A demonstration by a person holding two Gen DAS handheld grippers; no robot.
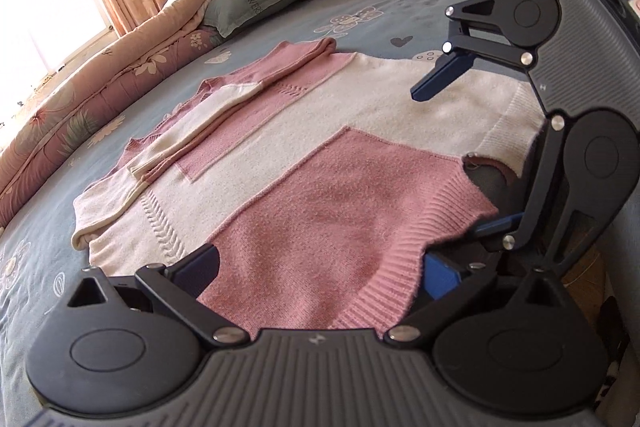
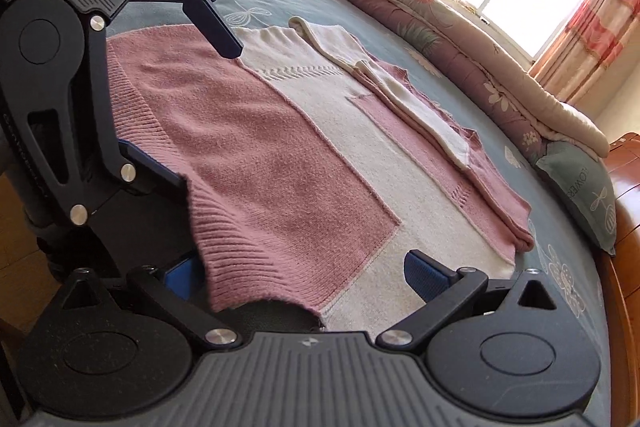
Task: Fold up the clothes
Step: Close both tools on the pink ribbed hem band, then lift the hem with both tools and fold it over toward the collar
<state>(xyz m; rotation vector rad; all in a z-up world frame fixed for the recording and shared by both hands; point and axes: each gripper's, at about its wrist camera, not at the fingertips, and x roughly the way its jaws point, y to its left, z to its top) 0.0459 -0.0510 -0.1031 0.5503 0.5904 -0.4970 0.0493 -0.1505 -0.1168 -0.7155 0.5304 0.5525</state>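
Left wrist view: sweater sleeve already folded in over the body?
Yes, one pink and cream sleeve lies folded across the sweater at its far side, on top of the body.

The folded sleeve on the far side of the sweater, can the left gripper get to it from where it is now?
Probably yes. The left gripper stands open over the sweater hem, and only flat knit lies between it and the folded sleeve. The right gripper sits off to the side.
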